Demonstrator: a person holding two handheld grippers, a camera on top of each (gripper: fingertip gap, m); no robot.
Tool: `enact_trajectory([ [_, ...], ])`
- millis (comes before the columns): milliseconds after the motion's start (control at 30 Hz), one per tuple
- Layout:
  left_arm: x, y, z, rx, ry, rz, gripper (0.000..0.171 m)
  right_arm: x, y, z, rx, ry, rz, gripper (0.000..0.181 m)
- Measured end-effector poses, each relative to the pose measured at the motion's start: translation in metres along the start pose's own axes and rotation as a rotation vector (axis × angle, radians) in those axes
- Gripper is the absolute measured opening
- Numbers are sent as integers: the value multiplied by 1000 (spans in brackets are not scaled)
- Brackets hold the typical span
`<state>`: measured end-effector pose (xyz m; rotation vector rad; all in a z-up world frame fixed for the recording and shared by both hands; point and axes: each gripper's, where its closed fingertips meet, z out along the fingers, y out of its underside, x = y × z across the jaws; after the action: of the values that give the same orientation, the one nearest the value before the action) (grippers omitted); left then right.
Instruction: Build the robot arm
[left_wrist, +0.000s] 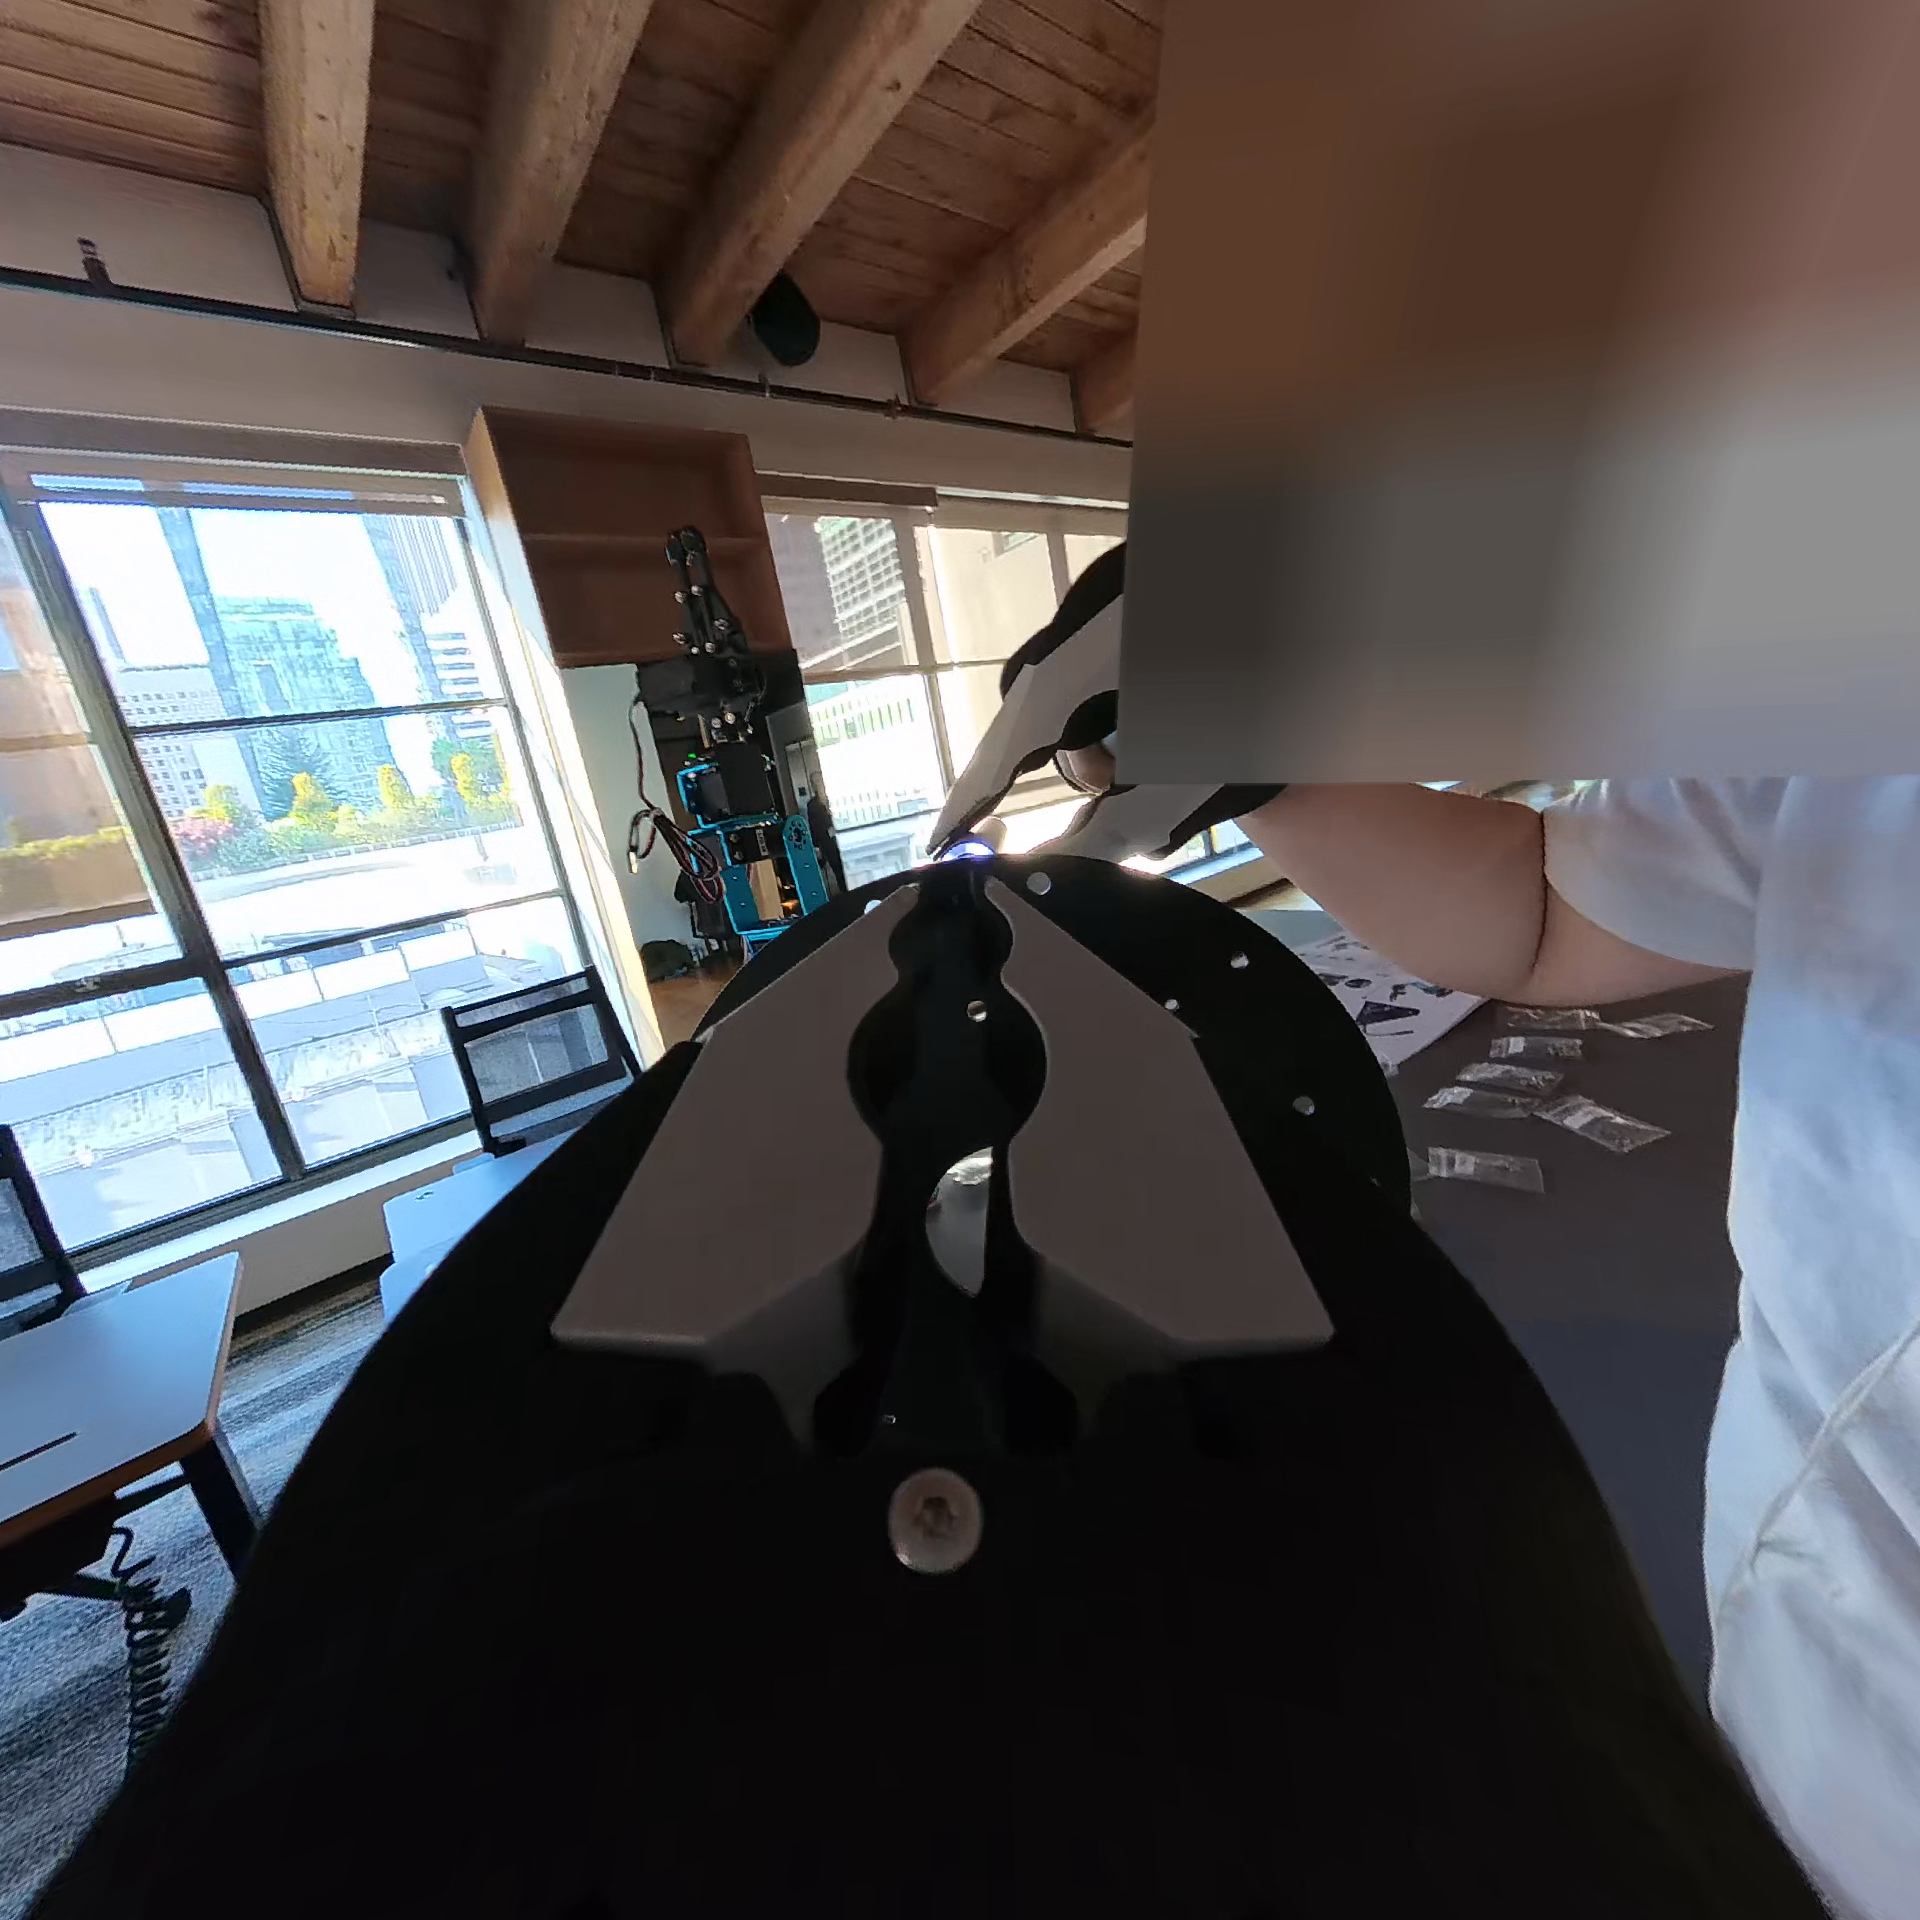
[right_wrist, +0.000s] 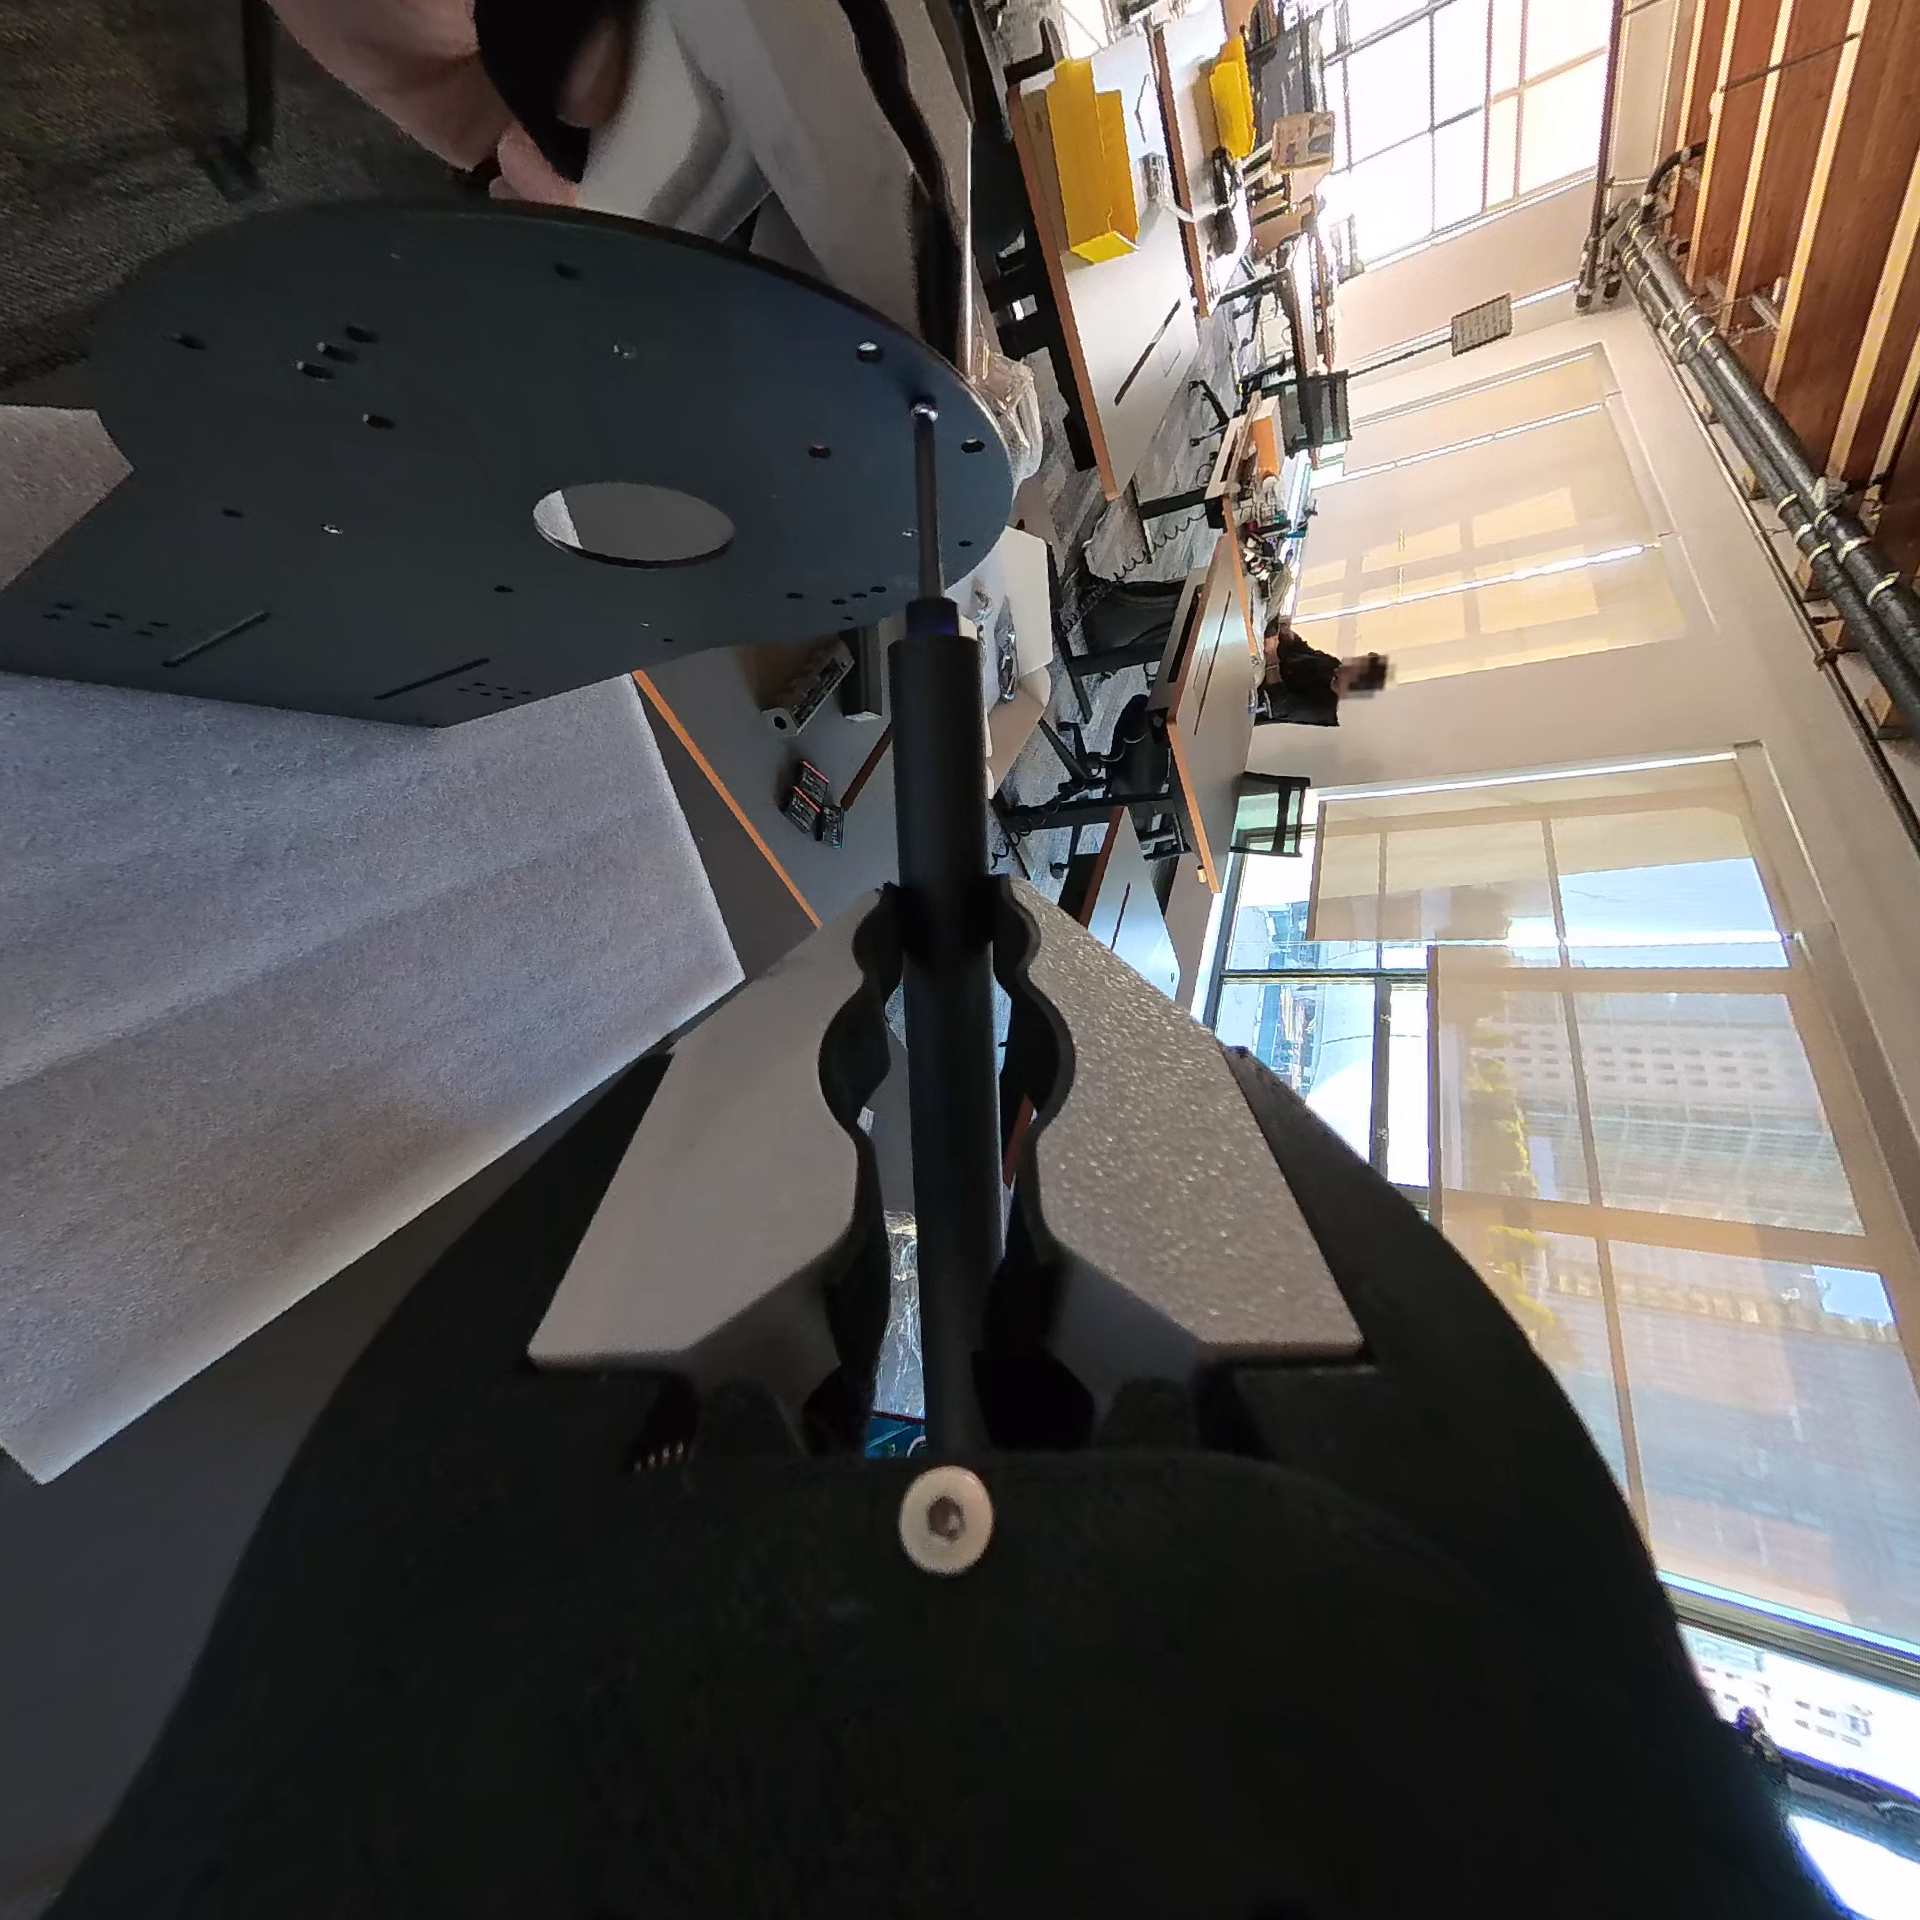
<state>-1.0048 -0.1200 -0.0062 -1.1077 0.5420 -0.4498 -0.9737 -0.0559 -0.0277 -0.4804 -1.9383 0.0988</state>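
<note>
My left gripper (left_wrist: 951, 894) is shut on the rim of a black round plate (left_wrist: 1236, 997) with many holes and holds it up in the air, seen edge-on. In the right wrist view the plate (right_wrist: 416, 436) shows its flat face, with a large round hole in the middle. My right gripper (right_wrist: 940, 904) is shut on a slim black electric screwdriver (right_wrist: 940, 790). Its thin bit rests on a small screw (right_wrist: 923, 410) near the plate's rim. In the left wrist view the right gripper (left_wrist: 961, 831) is just beyond the plate, and the screwdriver's lit tip (left_wrist: 961, 852) is at the rim.
Several small clear bags of parts (left_wrist: 1507, 1091) and a printed sheet (left_wrist: 1392, 997) lie on a dark table at the right. A person in a white shirt (left_wrist: 1818, 1247) stands close. A grey foam sheet (right_wrist: 312, 935) lies below the plate. A blue robot arm (left_wrist: 738, 790) stands by the windows.
</note>
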Motion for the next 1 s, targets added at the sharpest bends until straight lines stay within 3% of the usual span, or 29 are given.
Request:
enact_trajectory([
  [367, 5, 1, -2, -110, 78, 60, 4, -2, -3, -3, -27, -9, 10, 14],
  [1000, 4, 4, 2, -101, 88, 60, 4, 0, -3, -7, -20, 24, -15, 14],
])
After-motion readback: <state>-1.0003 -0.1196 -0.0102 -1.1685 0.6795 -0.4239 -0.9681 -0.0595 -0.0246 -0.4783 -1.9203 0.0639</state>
